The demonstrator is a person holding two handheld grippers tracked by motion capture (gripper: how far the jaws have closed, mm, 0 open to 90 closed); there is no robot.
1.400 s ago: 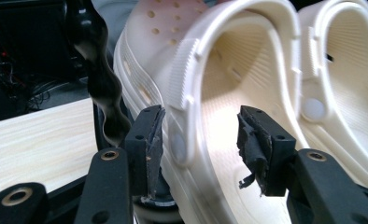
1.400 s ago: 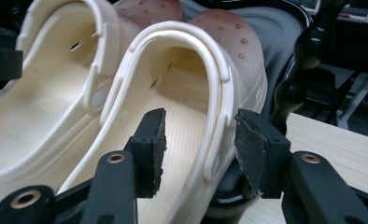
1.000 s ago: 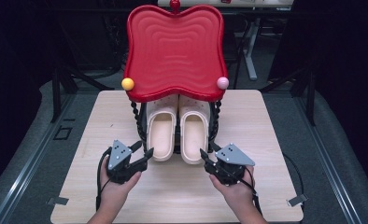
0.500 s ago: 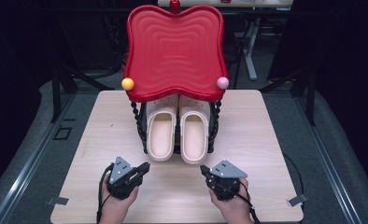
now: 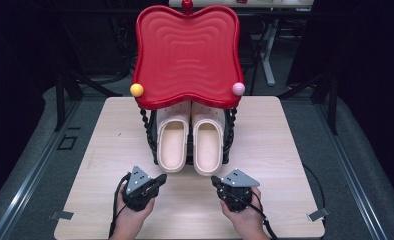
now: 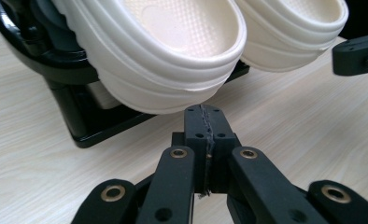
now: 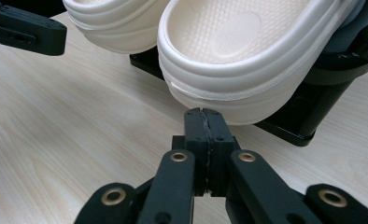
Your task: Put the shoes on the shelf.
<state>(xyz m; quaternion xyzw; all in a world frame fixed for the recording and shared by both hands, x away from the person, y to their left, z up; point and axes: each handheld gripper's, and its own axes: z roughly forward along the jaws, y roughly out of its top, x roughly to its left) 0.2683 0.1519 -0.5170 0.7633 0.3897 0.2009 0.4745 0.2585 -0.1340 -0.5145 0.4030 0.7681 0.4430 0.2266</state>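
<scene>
Clogs: left clog [image 5: 174, 142] and right clog [image 5: 208, 145] sat side by side, heels out, on black rack [image 5: 152, 140] under red tray [image 5: 187, 55], mid tabletop [image 5: 285, 150]. Left hand-held gripper [image 5: 160, 179] and right hand-held gripper [image 5: 215, 180] had just closed, jaws pressed together on nothing, tips near heels, not touching

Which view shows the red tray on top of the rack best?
The high view: the red tray shows whole, ridged surface and rim, above the cream clogs. Both gripper views look lower, at the clogs' heels and the rack's base.
</scene>
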